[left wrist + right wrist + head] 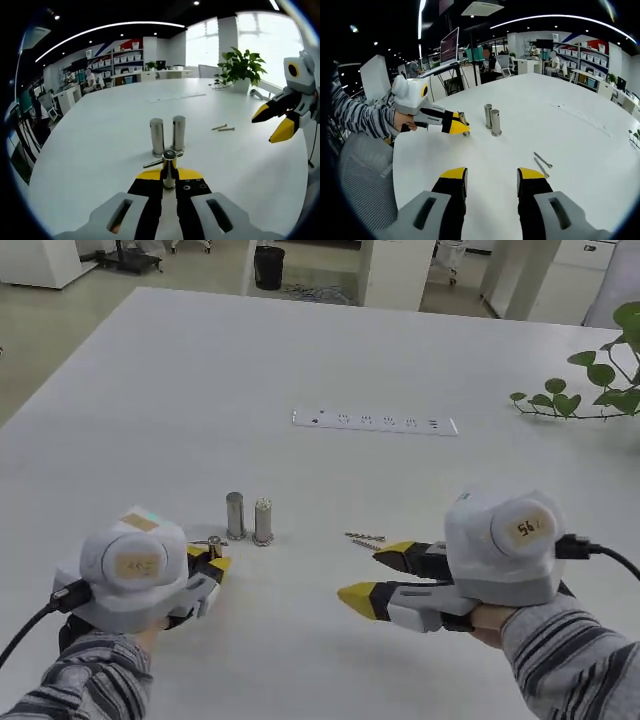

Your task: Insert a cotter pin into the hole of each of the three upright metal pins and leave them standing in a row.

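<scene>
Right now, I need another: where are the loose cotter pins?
Head view: the cotter pins lie right of the two standing metal pins, ahead of the right claw.

Wide-parted right tongs point(492, 176) before two loose cotter pins point(542, 160), two upright metal pins point(495, 122) farther off.

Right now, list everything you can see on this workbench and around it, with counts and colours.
upright metal pins: two, silver, standing side by side, left of centre.
held metal pin: one, silver, in the left gripper, a cotter pin through its top.
loose cotter pins: two, brassy, lying together ahead of the right gripper.
power strip: one, white, farther back.
plant: one, green, far right edge.
table: one, white.
left gripper: one, yellow-tipped, shut on the held metal pin.
right gripper: one, yellow-tipped, open.
</scene>
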Demonstrator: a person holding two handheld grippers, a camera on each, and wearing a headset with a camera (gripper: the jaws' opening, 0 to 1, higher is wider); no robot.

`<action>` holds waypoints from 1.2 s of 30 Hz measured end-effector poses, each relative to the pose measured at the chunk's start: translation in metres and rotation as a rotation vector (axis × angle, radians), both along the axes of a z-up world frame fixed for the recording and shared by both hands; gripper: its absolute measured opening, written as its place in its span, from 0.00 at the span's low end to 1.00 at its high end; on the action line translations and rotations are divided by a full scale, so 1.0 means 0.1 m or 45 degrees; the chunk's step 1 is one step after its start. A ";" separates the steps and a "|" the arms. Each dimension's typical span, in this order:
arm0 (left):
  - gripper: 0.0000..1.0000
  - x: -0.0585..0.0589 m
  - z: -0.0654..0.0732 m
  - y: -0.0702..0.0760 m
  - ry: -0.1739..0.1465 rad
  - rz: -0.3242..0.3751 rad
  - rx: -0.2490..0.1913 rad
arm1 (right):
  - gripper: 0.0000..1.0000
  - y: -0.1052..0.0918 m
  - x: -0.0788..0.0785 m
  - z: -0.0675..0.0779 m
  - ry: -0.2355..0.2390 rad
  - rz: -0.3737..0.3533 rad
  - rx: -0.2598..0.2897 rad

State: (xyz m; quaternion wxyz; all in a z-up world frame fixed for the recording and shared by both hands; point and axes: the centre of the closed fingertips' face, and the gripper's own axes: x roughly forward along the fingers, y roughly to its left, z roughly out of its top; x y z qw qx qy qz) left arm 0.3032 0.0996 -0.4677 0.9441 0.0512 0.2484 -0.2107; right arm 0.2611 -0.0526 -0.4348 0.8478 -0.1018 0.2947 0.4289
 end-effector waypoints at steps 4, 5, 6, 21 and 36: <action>0.05 0.00 -0.03 0.04 0.007 -0.006 0.007 | 0.36 -0.02 -0.01 -0.02 0.009 -0.013 0.003; 0.05 -0.01 -0.04 0.05 0.009 -0.009 0.015 | 0.36 -0.02 -0.01 -0.03 0.012 -0.014 0.003; 0.05 -0.02 -0.04 0.05 0.010 -0.010 0.019 | 0.36 -0.02 -0.01 -0.03 0.014 -0.017 0.003; 0.05 -0.01 -0.04 0.05 -0.010 -0.028 -0.013 | 0.35 -0.03 -0.03 -0.07 0.033 -0.042 0.013; 0.21 -0.12 -0.13 0.11 0.068 -0.001 -0.008 | 0.35 -0.05 -0.03 -0.07 0.037 -0.053 0.010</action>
